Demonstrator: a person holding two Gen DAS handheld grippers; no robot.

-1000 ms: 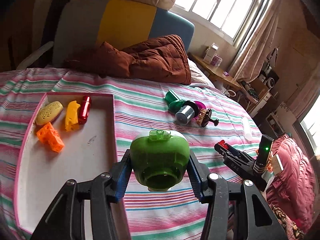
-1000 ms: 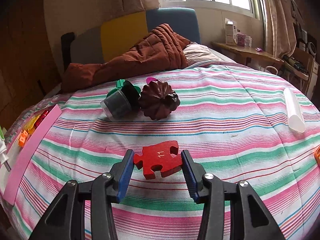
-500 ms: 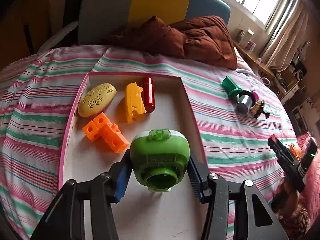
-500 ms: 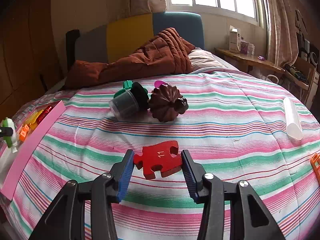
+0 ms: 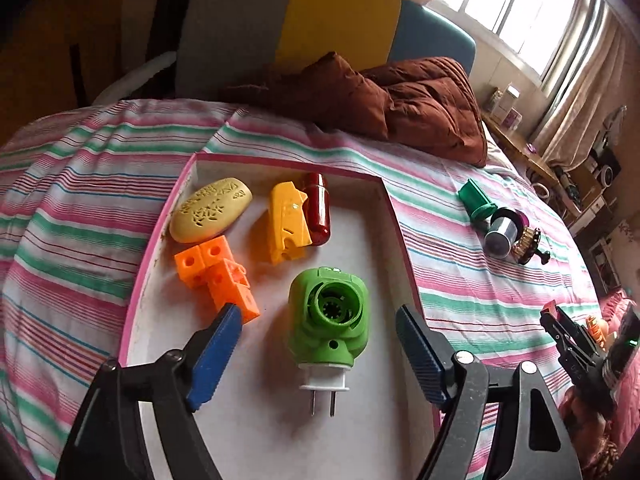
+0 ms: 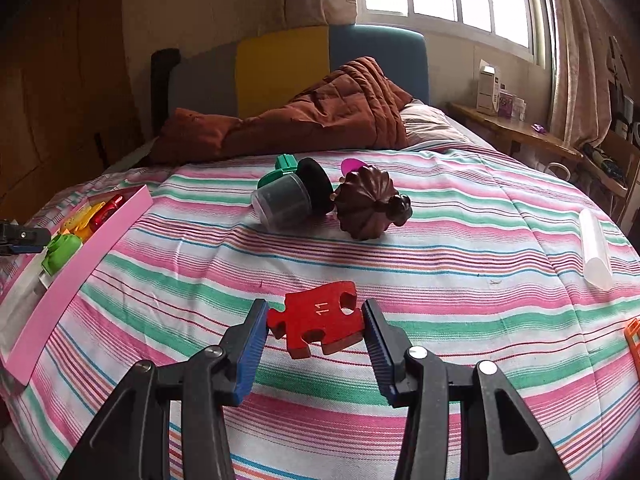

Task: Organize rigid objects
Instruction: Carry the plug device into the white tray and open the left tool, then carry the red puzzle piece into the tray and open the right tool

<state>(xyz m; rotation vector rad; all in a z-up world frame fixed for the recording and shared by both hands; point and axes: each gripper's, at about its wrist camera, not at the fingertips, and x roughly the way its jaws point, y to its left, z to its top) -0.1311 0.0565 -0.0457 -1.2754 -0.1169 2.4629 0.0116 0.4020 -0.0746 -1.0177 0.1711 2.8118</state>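
Since half a second ago the left gripper (image 5: 318, 354) has let go of the green plug-in device (image 5: 328, 320), which was clamped between its blue pads and now lies on the white floor of the pink-rimmed tray (image 5: 394, 216), prongs pointing toward the near edge; the fingers now stand wide apart on either side of it, touching nothing. That makes five pieces in the tray: the green device in the middle, the orange cube block (image 5: 216, 274) just left of it, and along the far end the yellow oval piece (image 5: 211, 214), the yellow block (image 5: 286, 222) and the dark red cylinder (image 5: 317, 208). The right gripper (image 6: 316, 330) has hardly moved and is closed on the red puzzle piece (image 6: 318, 324) numbered 11, holding it near the striped bedspread (image 6: 440, 248), well to the right of the tray. By my judgement the sorting is roughly halfway: the puzzle piece is in hand but not yet delivered, and farther out on the bed the green-capped jar (image 6: 286, 198), the brown fluted knob (image 6: 370, 204) touching it and the clear tube (image 6: 596, 248) at the far right remain loose, with something orange (image 6: 633, 338) just showing at the right edge
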